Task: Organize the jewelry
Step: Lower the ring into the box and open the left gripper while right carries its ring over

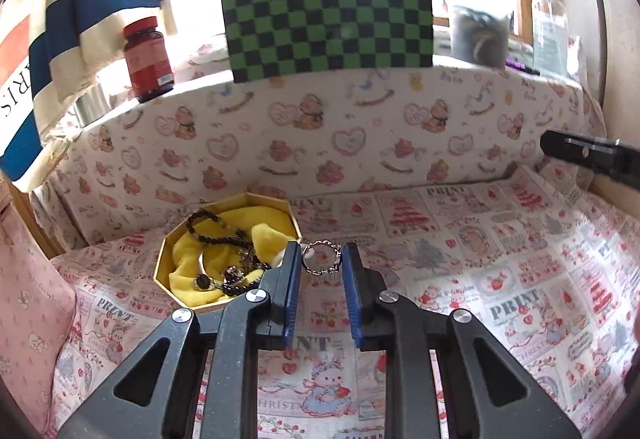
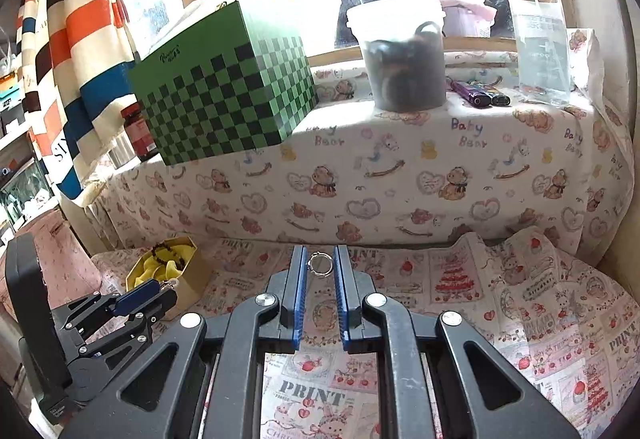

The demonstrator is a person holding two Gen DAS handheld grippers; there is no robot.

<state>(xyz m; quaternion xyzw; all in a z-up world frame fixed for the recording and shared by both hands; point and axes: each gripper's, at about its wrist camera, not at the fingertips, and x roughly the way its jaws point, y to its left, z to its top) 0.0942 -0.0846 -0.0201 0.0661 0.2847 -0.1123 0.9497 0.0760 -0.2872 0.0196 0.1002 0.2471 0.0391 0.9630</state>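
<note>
Blue ribbed fingers (image 1: 295, 279) of the left gripper (image 1: 321, 259) clamp a scalloped metal ring (image 1: 321, 257); the right gripper (image 2: 320, 265) clamps a thin round silver ring (image 2: 320, 264). At ten o'clock sits an octagonal yellow-lined box (image 1: 176, 239).

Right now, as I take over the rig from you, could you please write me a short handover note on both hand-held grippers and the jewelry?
Left hand-held gripper: shut on a gold-toned ornate ring at its fingertips, held beside the octagonal gold box.
Right hand-held gripper: shut on a small silver ring, above the printed tablecloth, well right of the box.
Done: a dark beaded bracelet and several other pieces lie on the yellow cloth inside the box.
Left: both rings probably still belong in the box; the left looks closest.
</note>
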